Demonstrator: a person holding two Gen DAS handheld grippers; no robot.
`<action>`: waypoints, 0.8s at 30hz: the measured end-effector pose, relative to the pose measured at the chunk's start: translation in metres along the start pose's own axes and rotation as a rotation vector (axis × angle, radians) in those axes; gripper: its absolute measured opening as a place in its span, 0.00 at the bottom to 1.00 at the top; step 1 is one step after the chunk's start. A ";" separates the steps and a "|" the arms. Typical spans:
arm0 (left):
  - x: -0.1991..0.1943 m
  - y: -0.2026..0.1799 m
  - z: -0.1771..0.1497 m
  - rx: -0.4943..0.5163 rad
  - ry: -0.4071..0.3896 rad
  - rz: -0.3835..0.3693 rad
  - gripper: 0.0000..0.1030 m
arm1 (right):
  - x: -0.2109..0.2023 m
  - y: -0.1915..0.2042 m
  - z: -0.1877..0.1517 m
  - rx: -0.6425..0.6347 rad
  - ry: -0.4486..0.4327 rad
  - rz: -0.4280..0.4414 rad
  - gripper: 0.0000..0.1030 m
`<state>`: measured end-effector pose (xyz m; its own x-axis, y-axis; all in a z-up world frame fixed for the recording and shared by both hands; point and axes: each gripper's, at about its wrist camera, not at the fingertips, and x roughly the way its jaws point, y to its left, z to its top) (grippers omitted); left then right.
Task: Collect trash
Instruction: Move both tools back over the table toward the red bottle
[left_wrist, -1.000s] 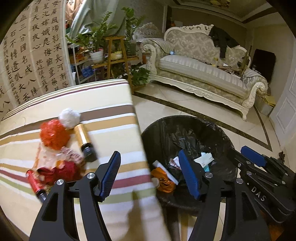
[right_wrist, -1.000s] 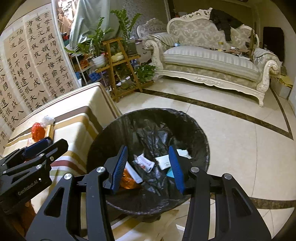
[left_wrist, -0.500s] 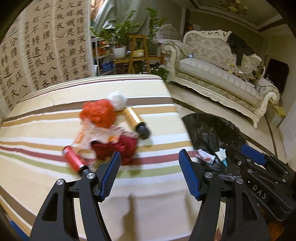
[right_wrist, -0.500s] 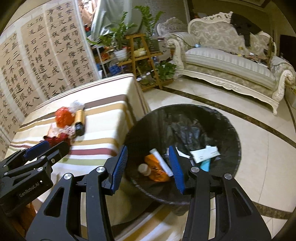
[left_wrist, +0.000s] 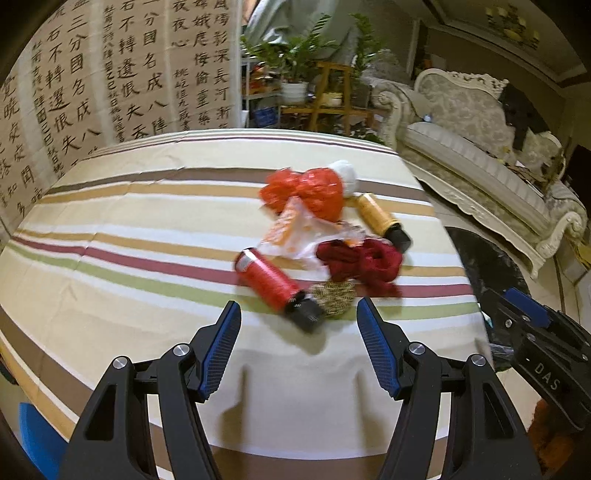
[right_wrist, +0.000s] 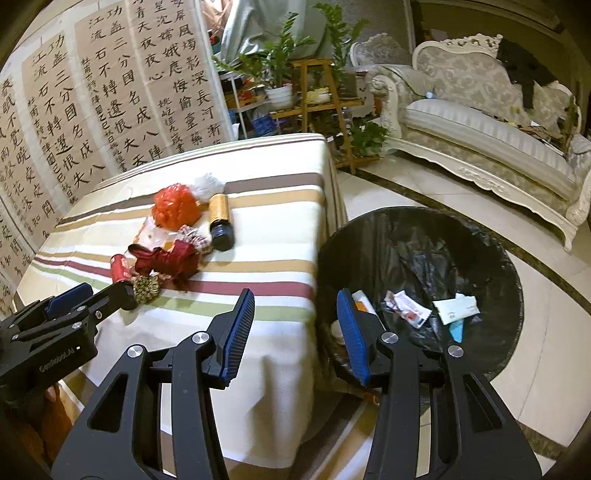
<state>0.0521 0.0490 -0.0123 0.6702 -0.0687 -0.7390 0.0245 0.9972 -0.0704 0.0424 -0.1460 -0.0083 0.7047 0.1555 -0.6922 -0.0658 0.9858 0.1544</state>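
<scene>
left claw (left_wrist: 297, 341) empty (above trash pile (left_wrist: 325, 236))

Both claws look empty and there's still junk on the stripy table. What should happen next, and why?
Probably ease the left claw forward onto the red bottle, the nearest piece of the pile. Both claws are open and empty, and the black-lined bin stands right beside the table.

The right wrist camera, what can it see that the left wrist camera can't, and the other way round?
Only the right wrist view looks into the black-lined bin, at its wrappers and white carton. Only the left wrist view shows the whole red spool up close. Both share the striped table, red bag, gold spool, dark red cloth and sofa.
</scene>
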 end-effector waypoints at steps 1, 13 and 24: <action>0.001 0.003 0.000 -0.005 0.001 0.002 0.62 | 0.001 0.002 0.000 -0.004 0.003 0.003 0.44; 0.024 0.027 0.018 -0.055 0.024 0.022 0.62 | 0.011 0.018 0.004 -0.030 0.023 0.011 0.44; 0.025 0.043 0.010 -0.063 0.070 0.011 0.62 | 0.017 0.031 0.002 -0.050 0.041 0.021 0.44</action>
<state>0.0770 0.0909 -0.0273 0.6169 -0.0621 -0.7846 -0.0304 0.9943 -0.1026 0.0541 -0.1129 -0.0137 0.6731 0.1777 -0.7179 -0.1160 0.9841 0.1348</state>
